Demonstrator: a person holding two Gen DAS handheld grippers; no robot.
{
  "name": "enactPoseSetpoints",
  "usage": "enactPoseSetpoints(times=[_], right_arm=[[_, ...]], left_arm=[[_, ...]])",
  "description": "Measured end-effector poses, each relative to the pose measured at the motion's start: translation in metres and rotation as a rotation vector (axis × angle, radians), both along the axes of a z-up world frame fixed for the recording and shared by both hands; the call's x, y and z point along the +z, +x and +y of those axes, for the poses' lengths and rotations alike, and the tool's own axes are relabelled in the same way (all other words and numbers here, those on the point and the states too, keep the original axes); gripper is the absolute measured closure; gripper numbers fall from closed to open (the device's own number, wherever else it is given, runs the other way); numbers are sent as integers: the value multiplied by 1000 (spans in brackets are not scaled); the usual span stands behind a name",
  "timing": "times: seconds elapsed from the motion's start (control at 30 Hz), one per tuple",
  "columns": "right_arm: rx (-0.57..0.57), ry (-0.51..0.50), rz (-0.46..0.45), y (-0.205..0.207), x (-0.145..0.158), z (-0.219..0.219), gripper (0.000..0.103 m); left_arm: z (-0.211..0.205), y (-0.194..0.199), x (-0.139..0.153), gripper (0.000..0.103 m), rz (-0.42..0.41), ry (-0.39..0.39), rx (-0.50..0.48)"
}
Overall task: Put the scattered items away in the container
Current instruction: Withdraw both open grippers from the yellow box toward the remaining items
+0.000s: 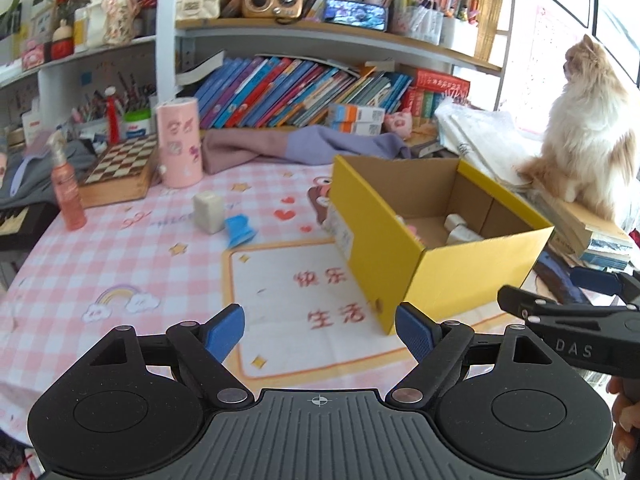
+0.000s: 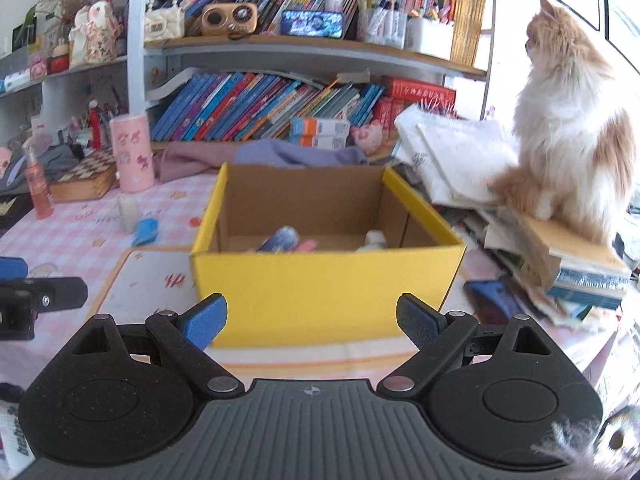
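Observation:
A yellow cardboard box (image 1: pixel 384 240) stands open on the pink checked tablecloth; it also shows in the right wrist view (image 2: pixel 320 280). Inside lie a white bottle (image 1: pixel 460 230), seen too in the right wrist view (image 2: pixel 374 239), and a blue-pink tube (image 2: pixel 280 240). A small white block (image 1: pixel 209 212) and a blue object (image 1: pixel 239 231) lie left of the box, also in the right wrist view (image 2: pixel 129 208) (image 2: pixel 145 231). My left gripper (image 1: pixel 320 334) is open and empty, above the cloth in front of the box. My right gripper (image 2: pixel 312 320) is open and empty, just before the box's near wall.
A cat (image 2: pixel 568 120) sits on stacked books (image 2: pixel 560 256) right of the box. A pink cylinder (image 1: pixel 178 142), a chessboard box (image 1: pixel 120 172) and a pink spray bottle (image 1: pixel 68 188) stand at the back left. Purple cloth (image 1: pixel 304 148) and bookshelves lie behind.

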State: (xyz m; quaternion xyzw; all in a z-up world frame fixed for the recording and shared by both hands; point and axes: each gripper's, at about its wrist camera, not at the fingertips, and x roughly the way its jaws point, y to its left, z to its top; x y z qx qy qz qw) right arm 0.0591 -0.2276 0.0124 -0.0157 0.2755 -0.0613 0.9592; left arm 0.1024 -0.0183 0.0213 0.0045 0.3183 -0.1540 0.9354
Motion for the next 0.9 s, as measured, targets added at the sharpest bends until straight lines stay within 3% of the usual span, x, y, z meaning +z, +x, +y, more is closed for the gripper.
enactPoseSetpoints(times=[0.2,0.47,0.9], right_arm=[[21,21,53,-9,-12,26,11],[80,88,153,-14,-31,58,14],[212,119,224,-15,-42,103,33]], left_arm=[[23,-13,-9,18,-3,43,31],[49,-30,-26,18,70,66,54],[92,-47,-35,18,121,67,130]])
